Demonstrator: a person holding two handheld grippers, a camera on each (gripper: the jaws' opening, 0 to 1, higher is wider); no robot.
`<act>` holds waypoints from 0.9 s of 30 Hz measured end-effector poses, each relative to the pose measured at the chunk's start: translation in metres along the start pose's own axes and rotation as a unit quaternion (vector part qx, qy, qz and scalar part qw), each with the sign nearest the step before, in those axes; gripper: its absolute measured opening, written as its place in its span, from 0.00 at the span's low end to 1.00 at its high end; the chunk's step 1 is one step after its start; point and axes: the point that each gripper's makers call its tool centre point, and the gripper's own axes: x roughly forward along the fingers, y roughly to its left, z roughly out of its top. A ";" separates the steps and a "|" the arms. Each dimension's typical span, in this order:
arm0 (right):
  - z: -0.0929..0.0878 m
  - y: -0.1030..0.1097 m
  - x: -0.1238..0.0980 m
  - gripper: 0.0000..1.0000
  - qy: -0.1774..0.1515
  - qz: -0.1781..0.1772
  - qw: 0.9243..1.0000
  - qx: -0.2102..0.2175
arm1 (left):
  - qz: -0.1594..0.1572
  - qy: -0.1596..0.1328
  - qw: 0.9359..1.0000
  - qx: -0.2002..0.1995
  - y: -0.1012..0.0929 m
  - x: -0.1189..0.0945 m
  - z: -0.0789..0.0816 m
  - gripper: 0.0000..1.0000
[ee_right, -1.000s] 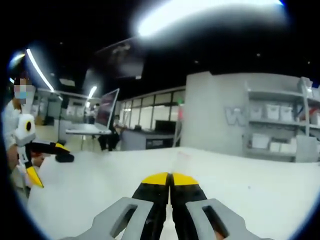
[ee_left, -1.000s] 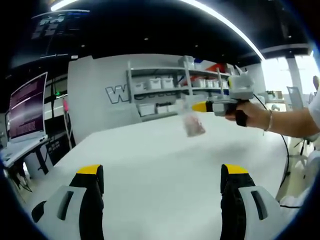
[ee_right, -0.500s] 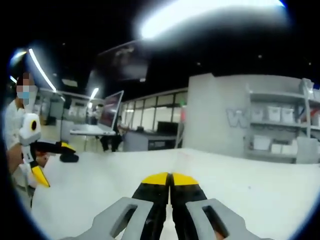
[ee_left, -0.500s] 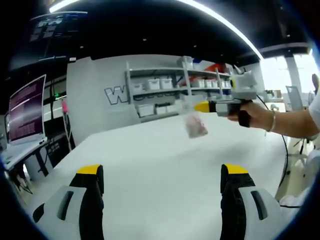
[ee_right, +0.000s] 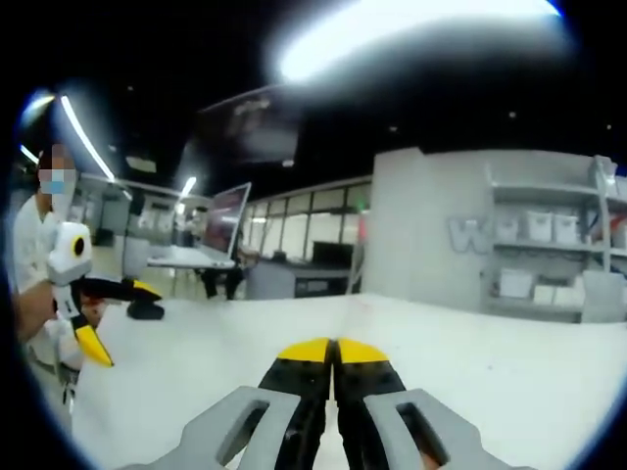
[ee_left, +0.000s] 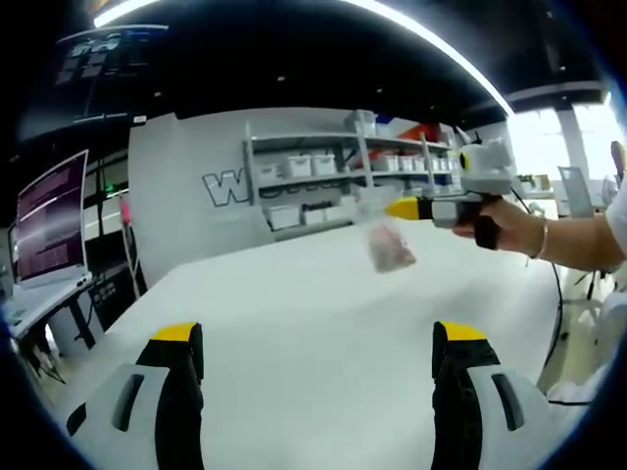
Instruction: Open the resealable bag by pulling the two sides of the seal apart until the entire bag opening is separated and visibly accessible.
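Bag [ee_left: 390, 251] hangs in the air above the white tabletop [ee_left: 294, 323], pinched at one top corner by your right gripper [ee_left: 394, 208], with something reddish sagging low inside it. From left to right in the left gripper view: your left gripper [ee_left: 315, 343] has its fingers [ee_left: 178, 354] spread wide and empty low over the tabletop, well apart from the bag, which dangles off to the right beside your hand [ee_left: 505, 227]. In the right gripper view your right fingers [ee_right: 306, 364] are pressed together; the film between them is too faint to make out. The risk is that a one-corner hold lets the bag swing or twist as you reach, so your left fingers may catch both seal layers, or the pull may slip the film free. You have broad bare tabletop below and open air around the bag; the far edge lies well behind it.
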 end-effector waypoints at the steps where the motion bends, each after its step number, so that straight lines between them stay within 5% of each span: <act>1: 0.000 0.001 -0.001 0.00 -0.001 0.000 1.000 0.002 | 0.000 0.000 1.000 0.000 0.000 0.000 0.000 0.95; 27: -0.004 0.024 -0.032 0.00 -0.011 0.006 1.000 0.014 | -0.004 0.001 1.000 -0.001 -0.005 0.000 -0.004 0.95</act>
